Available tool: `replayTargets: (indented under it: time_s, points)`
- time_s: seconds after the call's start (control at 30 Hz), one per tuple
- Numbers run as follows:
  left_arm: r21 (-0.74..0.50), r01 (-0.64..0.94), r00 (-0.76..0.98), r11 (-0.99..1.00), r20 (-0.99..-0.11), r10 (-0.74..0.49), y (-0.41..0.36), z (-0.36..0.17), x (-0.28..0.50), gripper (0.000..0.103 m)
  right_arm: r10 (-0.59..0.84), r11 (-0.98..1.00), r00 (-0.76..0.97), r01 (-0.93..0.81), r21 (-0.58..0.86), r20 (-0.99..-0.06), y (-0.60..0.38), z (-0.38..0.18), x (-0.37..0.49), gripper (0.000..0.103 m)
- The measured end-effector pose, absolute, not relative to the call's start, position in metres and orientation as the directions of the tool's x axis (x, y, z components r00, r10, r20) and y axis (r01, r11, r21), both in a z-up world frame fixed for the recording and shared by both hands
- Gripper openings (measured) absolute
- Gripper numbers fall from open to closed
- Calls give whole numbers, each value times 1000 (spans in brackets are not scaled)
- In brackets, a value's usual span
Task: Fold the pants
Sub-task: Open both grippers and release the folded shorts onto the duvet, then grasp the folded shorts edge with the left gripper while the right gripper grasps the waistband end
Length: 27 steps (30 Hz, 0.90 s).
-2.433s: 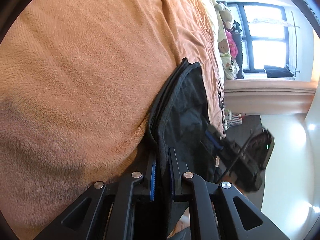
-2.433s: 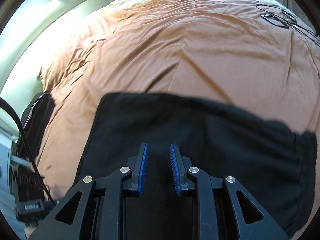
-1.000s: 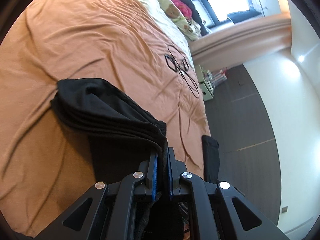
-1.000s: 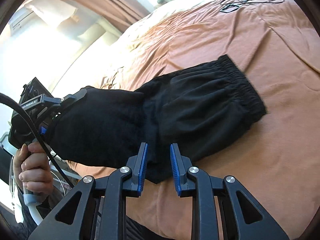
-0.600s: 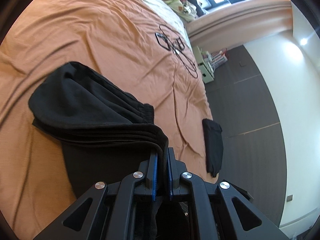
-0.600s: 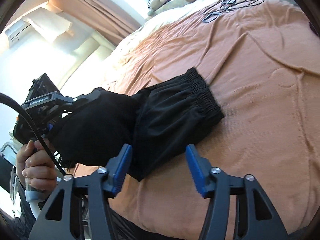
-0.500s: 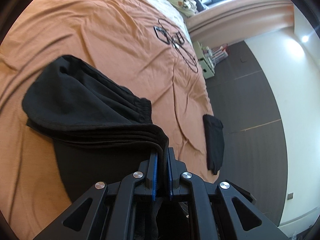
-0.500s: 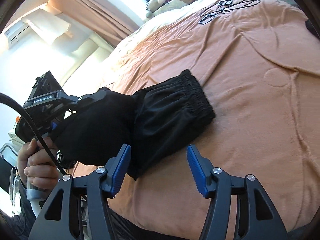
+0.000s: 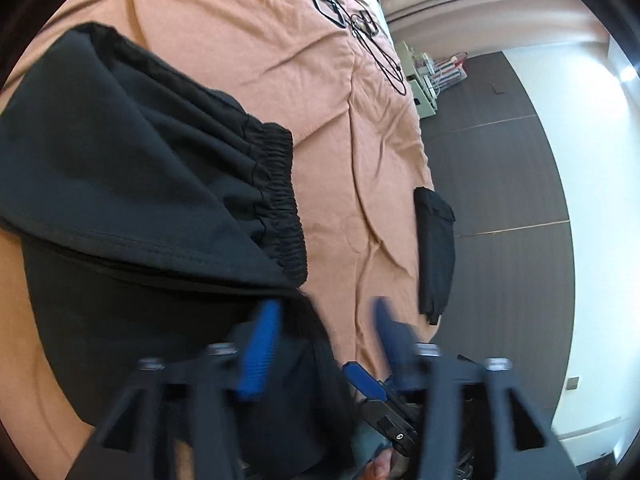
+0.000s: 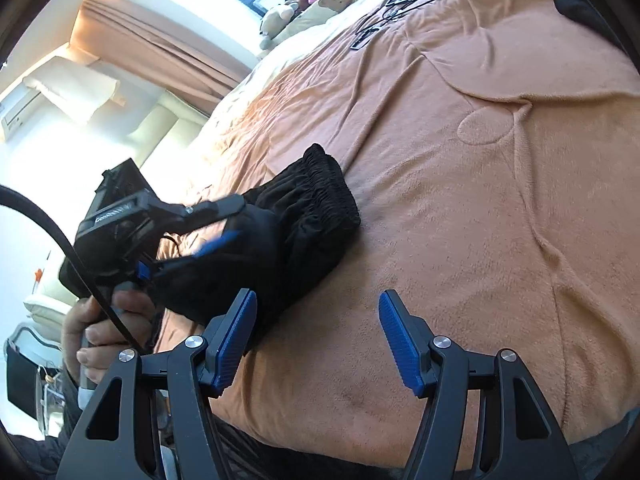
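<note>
Left wrist view: the left gripper (image 9: 324,332) has its blue pads spread wide and blurred, with nothing pinched between them. The black pants (image 9: 132,184) lie folded in layers on the orange blanket (image 9: 248,32), filling the frame from nine o'clock to the centre, the elastic waistband (image 9: 280,200) gathered toward three o'clock. The lowest layer of cloth runs under the left-hand pad (image 9: 258,348). A second dark garment (image 9: 434,248) lies at the blanket's edge at about four o'clock, well apart from the pants. A black cable (image 9: 380,48) with small devices rests on the blanket near one o'clock (details too small to tell).

Right wrist view: the right gripper (image 10: 318,340) stands wide apart and holds nothing, over bare blanket (image 10: 480,200) at six o'clock. The pants (image 10: 288,236) sit as a compact bundle at about nine o'clock, waistband facing the centre. The left gripper (image 10: 224,224) reaches onto that bundle from nine o'clock, fingers parted, with the person's hand (image 10: 104,328) on its handle. Stuffed toys (image 10: 304,4) crowd twelve o'clock.
</note>
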State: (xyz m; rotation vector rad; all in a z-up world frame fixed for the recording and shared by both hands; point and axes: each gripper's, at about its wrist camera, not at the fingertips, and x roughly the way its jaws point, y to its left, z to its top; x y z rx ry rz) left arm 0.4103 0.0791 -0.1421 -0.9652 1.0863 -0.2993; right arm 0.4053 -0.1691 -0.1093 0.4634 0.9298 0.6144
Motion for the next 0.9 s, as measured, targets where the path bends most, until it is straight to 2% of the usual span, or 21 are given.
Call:
replayTargets:
  time_s: [0.1,0.13,0.2,0.3,0.37,0.57,0.9]
  points:
    - [-791,-221,479,570,-597,-643,82,-138,404,75,670,735,448,-284,616,-592,-169,-112,414,65]
    - [-797,-219,480,563,-590,-649,85,-137,402,75,670,734,449,-284,617,-591,-168,-111,414,71]
    - [-802,-219,492,555,-582,-647,92,-134,395,80,666,738,450,-284,612,-595,-165,-113,417,76]
    - [-802,-227,517,553,-581,-629,106,-130,383,90,667,741,433,-297,602,-607,-153,-116,423,77]
    - [-798,-237,534,554,-583,-612,117,-130,375,93,663,746,414,-300,595,-623,-143,-121,429,78]
    - [-780,-300,565,549,-609,-557,154,-144,359,94,638,769,390,-293,567,-663,-123,-130,444,78]
    - [-785,-363,583,502,-611,-535,187,-177,359,94,619,785,375,-298,543,-690,-105,-134,454,78]
